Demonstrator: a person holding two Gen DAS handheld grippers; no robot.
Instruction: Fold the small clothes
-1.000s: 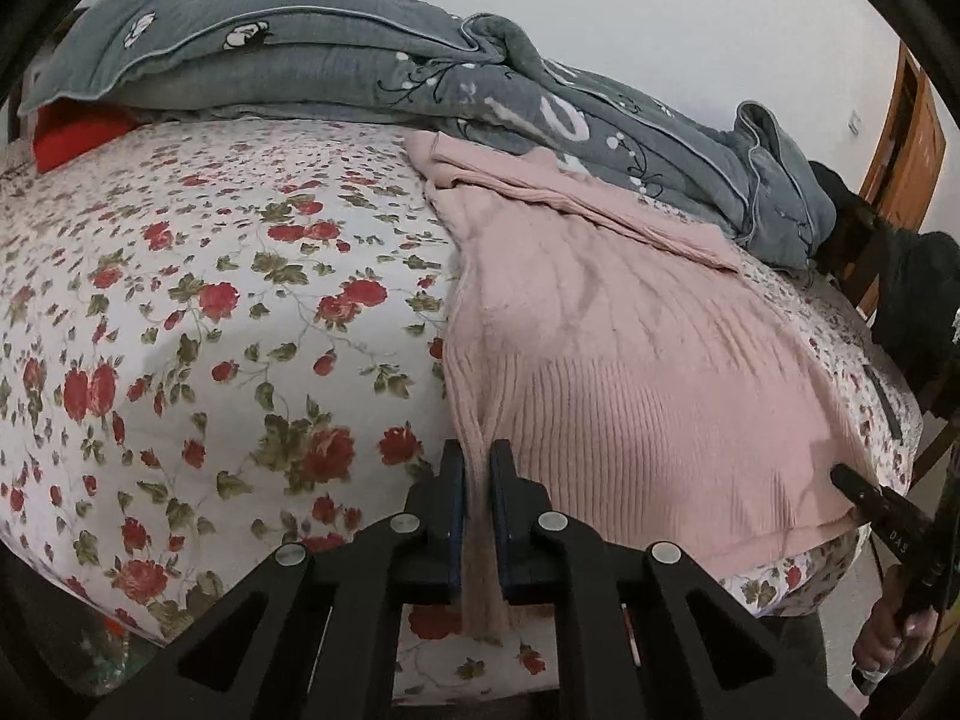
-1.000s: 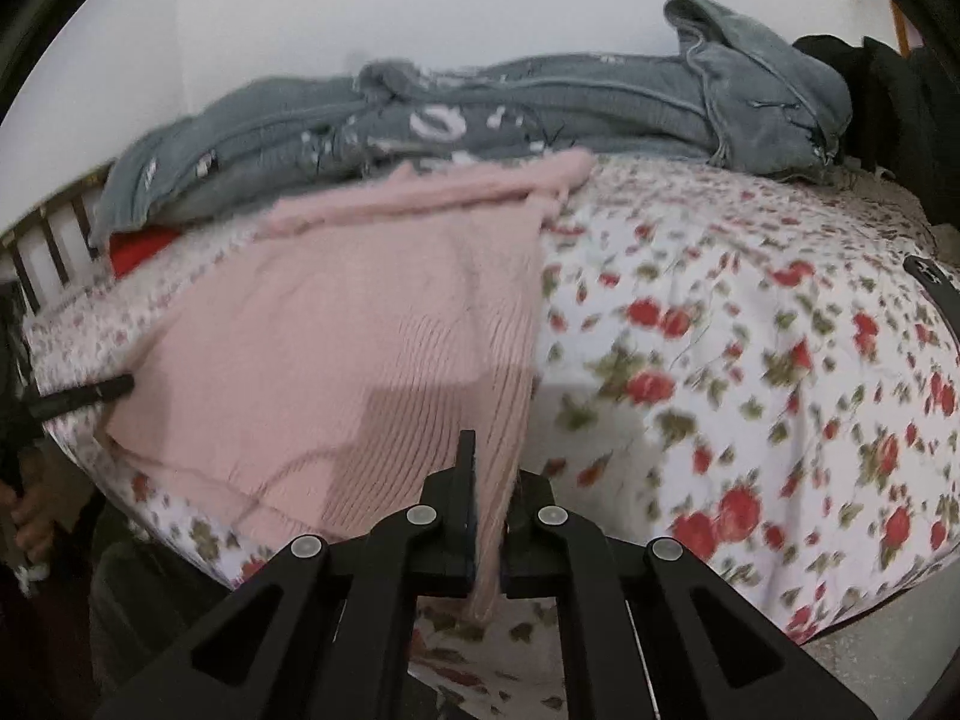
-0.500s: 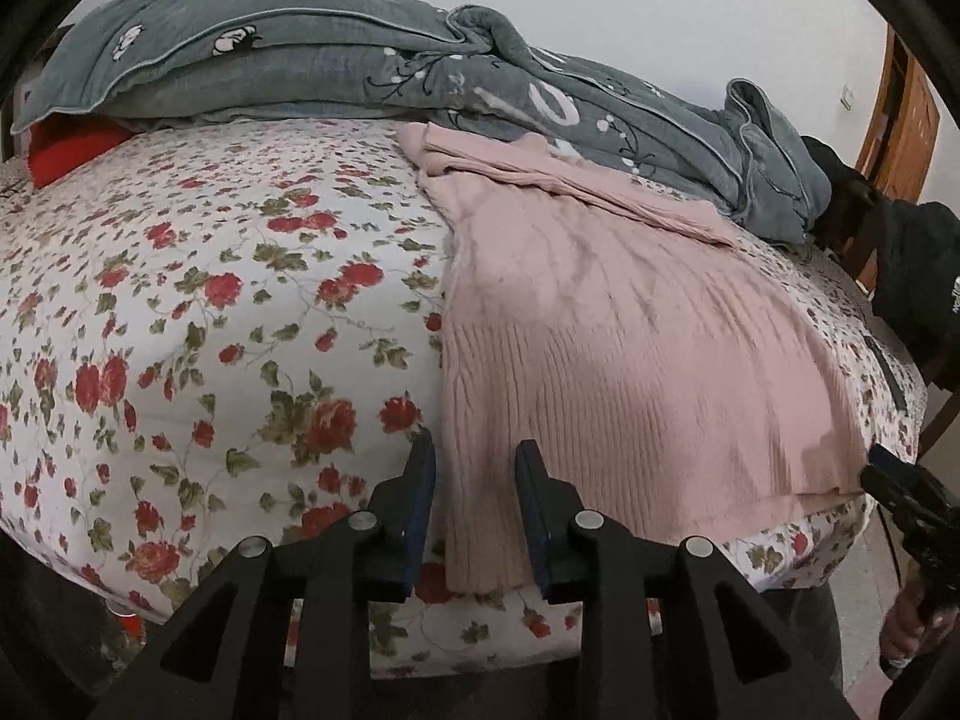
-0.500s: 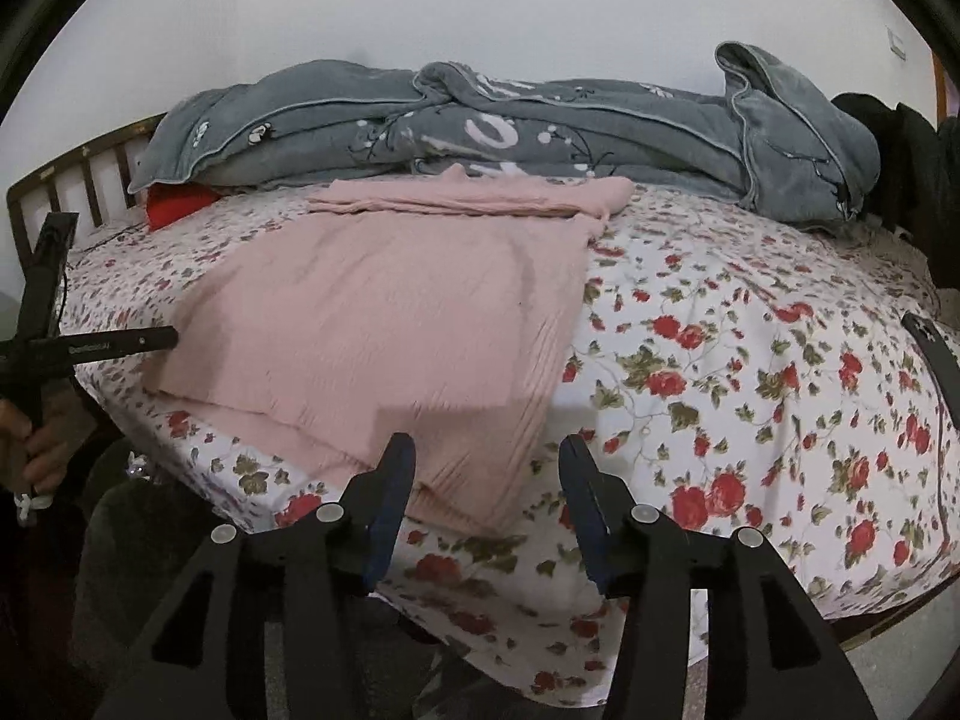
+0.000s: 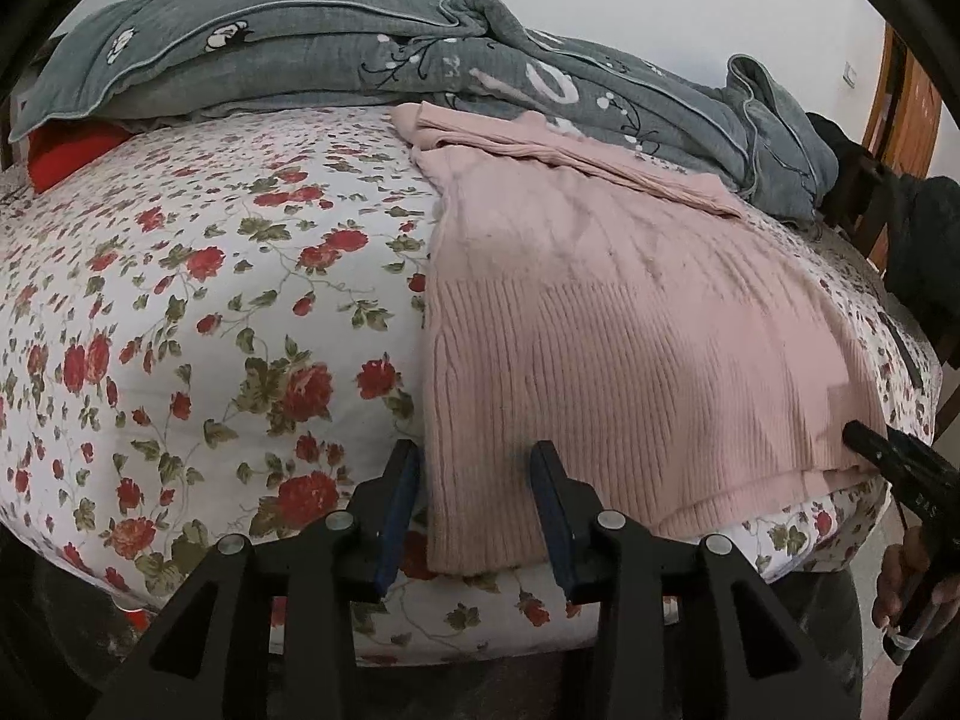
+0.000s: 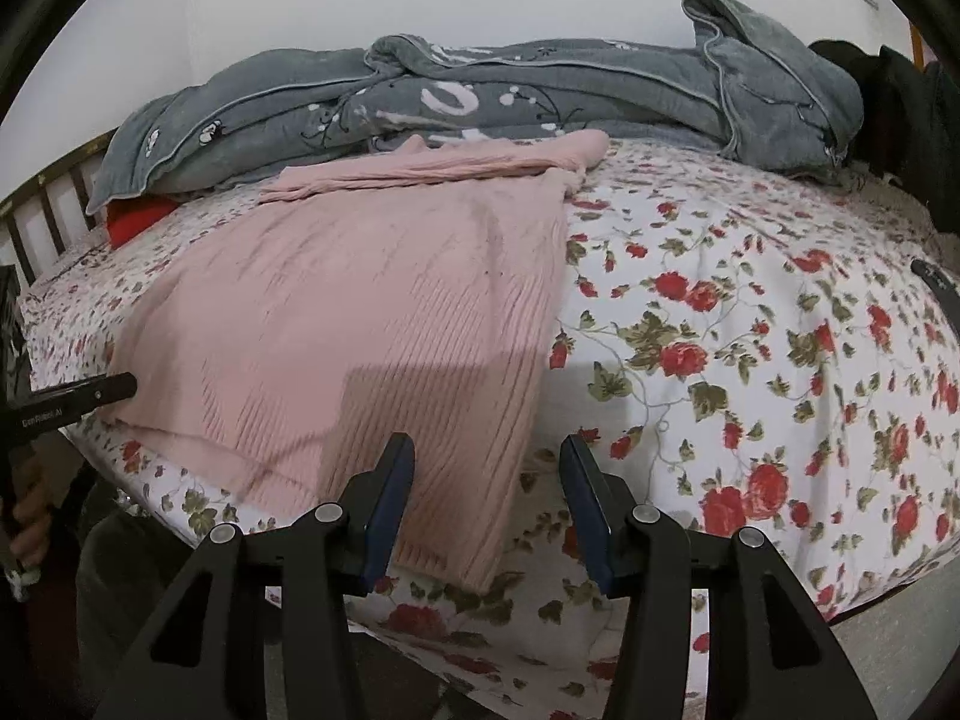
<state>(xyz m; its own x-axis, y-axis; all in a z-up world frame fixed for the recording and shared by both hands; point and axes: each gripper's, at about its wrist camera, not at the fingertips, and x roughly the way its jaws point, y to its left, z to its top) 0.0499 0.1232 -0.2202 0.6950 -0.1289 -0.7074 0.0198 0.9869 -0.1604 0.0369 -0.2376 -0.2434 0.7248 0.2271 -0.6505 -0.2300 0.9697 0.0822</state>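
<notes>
A pink ribbed knit sweater lies flat on the floral bed sheet, hem toward me, with a sleeve folded across its far end. My left gripper is open at the hem's left corner, which lies between its fingers. In the right wrist view the sweater lies left of centre. My right gripper is open at the hem's right corner. Each gripper shows in the other's view: the right one and the left one.
A grey quilt is heaped along the far side of the bed, also in the right wrist view. A red item lies under its left end. Dark clothes sit at the far right. A wooden door stands beyond.
Both grippers were shut on the sweater's hem corners a second ago. They have opened, let the hem go and drawn back a little. The sweater now lies flat.
</notes>
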